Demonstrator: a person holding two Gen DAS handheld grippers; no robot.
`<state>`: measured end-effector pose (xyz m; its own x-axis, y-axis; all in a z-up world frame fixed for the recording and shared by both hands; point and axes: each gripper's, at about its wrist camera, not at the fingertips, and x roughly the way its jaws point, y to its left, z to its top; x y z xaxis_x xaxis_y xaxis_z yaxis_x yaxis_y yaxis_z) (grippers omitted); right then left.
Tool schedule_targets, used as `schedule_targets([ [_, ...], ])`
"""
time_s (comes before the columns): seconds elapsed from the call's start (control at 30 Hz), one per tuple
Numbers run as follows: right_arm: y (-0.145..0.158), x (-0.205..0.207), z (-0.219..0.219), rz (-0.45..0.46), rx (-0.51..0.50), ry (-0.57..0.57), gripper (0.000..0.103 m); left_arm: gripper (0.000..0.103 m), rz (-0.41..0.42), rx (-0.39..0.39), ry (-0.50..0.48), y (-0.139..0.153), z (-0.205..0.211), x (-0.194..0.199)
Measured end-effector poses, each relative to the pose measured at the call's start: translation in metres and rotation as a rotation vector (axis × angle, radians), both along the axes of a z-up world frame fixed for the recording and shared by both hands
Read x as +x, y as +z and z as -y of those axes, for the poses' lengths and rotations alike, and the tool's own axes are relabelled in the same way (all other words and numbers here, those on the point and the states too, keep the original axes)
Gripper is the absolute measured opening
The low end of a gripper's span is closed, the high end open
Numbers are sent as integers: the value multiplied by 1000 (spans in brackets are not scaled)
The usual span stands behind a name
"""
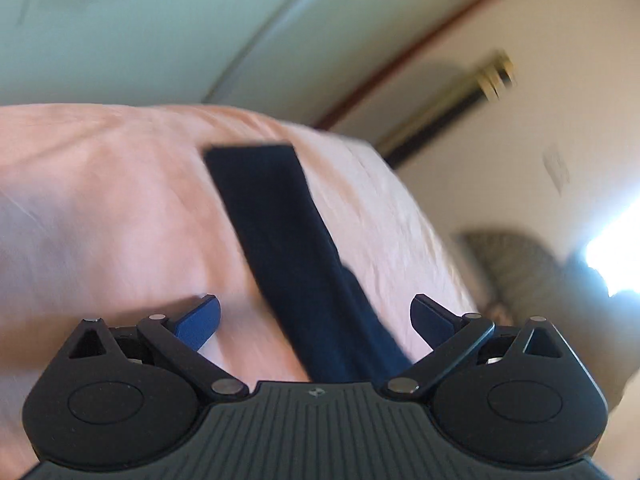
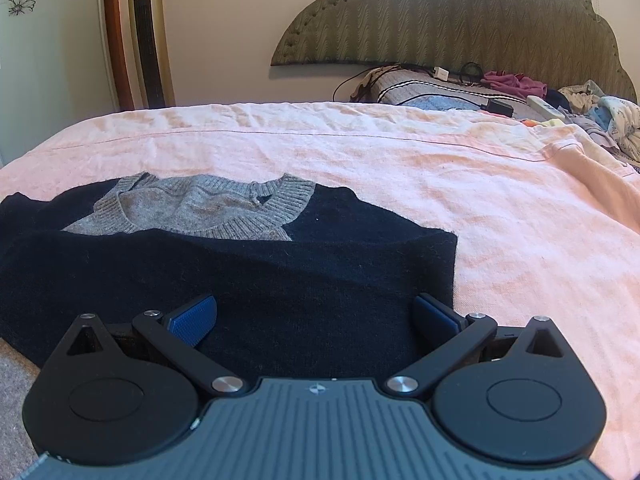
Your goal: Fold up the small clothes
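A small navy sweater (image 2: pixel 248 280) with a grey ribbed collar (image 2: pixel 200 208) lies on the pink bedsheet (image 2: pixel 400 168), its near part folded over the chest. My right gripper (image 2: pixel 316 316) hovers low over its near right edge, open, nothing between the blue pads (image 2: pixel 192 320). In the blurred, tilted left wrist view a long navy sleeve (image 1: pixel 280 232) stretches across the pink sheet (image 1: pixel 100 200). My left gripper (image 1: pixel 316 320) stands wide open astride the sleeve's near end, with the pads (image 1: pixel 200 320) apart from the cloth.
A green padded headboard (image 2: pixel 460 20) stands at the far side. Pillows, cables, a charger and a heap of clothes (image 2: pixel 580 108) lie at the far right. A gold tower fan (image 2: pixel 150 36) stands by the wall at the left.
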<state>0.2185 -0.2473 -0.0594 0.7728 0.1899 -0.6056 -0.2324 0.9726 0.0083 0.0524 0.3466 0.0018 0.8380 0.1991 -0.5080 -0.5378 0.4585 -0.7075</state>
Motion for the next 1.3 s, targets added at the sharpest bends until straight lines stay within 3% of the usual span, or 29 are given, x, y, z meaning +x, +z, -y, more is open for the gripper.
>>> schedule_targets([
  [0.13,0,0,0,0,1,0,103,101,26,-14,53,-4,-24,9],
  [0.23,0,0,0,0,1,1,103,101,-8,91,43,-3,-20,23],
  [0.3,0,0,0,0,1,1,103,95,-54,165,33,0,-16,31],
  [0.33,0,0,0,0,0,1,103,83,-73,196,25,-2,-12,36],
  [0.37,0,0,0,0,1,1,103,58,-92,216,22,-3,-10,39],
  [0.4,0,0,0,0,2,0,103,44,-114,222,23,-4,-11,41],
  [0.43,0,0,0,0,1,0,103,24,-138,220,31,-4,-12,41],
  [0.47,0,0,0,0,1,0,103,15,-147,217,39,-3,-15,41],
  [0.57,0,0,0,0,1,1,103,5,-170,225,29,-2,-15,41],
  [0.63,0,0,0,0,2,1,103,4,-179,302,35,8,-2,40],
  [0.77,1,-1,0,2,7,0,103,4,-93,576,-20,44,62,41],
  [0.87,1,0,0,2,9,-1,103,4,-1,810,-191,65,145,46],
  [0.97,1,0,0,3,10,-1,103,4,46,993,-455,61,239,48],
  [1.03,1,-1,1,3,15,-1,103,4,29,1021,-637,44,292,47],
  [1.13,1,-1,2,3,26,-1,103,5,-27,978,-800,12,335,46],
  [1.2,1,-1,2,4,28,-2,103,5,-117,994,-861,0,347,52],
  [1.23,1,-1,2,4,29,-2,103,7,-132,996,-856,0,348,55],
  [1.3,1,-1,2,4,31,-2,103,11,-119,924,-842,-1,336,55],
])
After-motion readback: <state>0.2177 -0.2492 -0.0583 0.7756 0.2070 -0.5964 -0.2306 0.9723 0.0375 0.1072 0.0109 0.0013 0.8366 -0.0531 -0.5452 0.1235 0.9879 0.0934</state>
